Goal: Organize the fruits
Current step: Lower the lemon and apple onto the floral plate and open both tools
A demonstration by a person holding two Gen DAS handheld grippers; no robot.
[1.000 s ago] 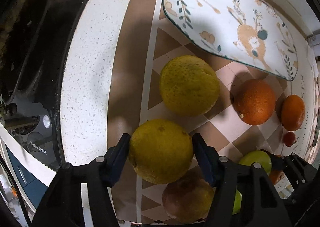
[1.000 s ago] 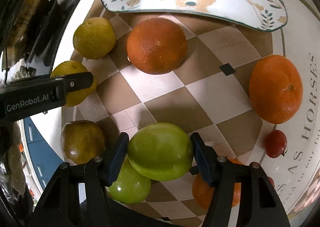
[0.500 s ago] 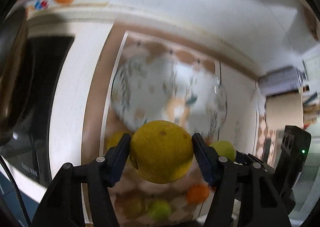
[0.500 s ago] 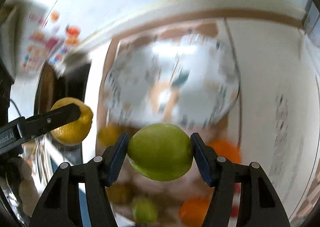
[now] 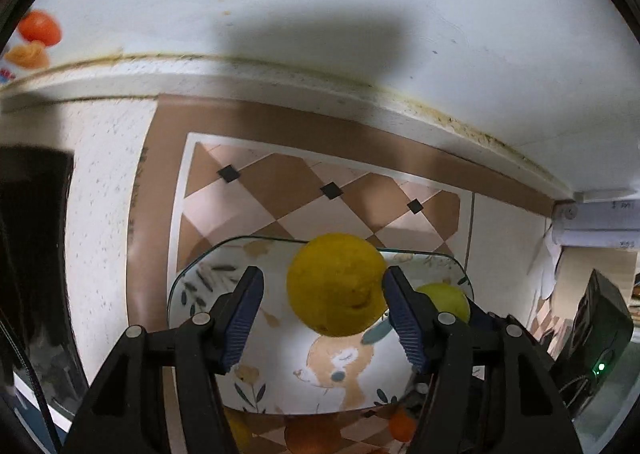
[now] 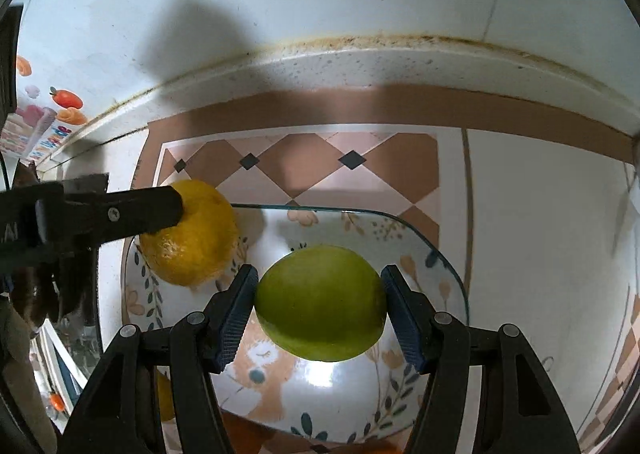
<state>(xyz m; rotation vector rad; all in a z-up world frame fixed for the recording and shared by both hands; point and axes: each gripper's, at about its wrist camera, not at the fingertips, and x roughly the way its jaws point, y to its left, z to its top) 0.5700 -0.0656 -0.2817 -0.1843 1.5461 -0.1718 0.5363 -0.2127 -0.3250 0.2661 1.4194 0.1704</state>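
Observation:
My left gripper [image 5: 322, 308] has opened over the deer-patterned plate [image 5: 208, 286]. The yellow citrus [image 5: 338, 284] sits between its fingers, touching the right pad with a gap to the left pad. My right gripper [image 6: 318, 308] is shut on a green apple [image 6: 320, 302] and holds it above the same plate [image 6: 440, 266]. In the right wrist view the yellow citrus [image 6: 196, 242] and the left gripper's finger [image 6: 120, 214] show at the plate's left side. The green apple [image 5: 444, 300] shows behind my left gripper's right finger.
The plate lies on a checkered mat [image 5: 280, 190] on a speckled counter [image 5: 96, 174] against a white wall [image 5: 320, 14]. Orange fruits [image 5: 400, 424] lie on the mat below the plate's near edge. A dark stove [image 5: 28, 234] is at the left.
Both grippers have lifted their fruits off the mat and carried them over the plate. My left gripper's jaws have spread, with a gap now at the left pad.

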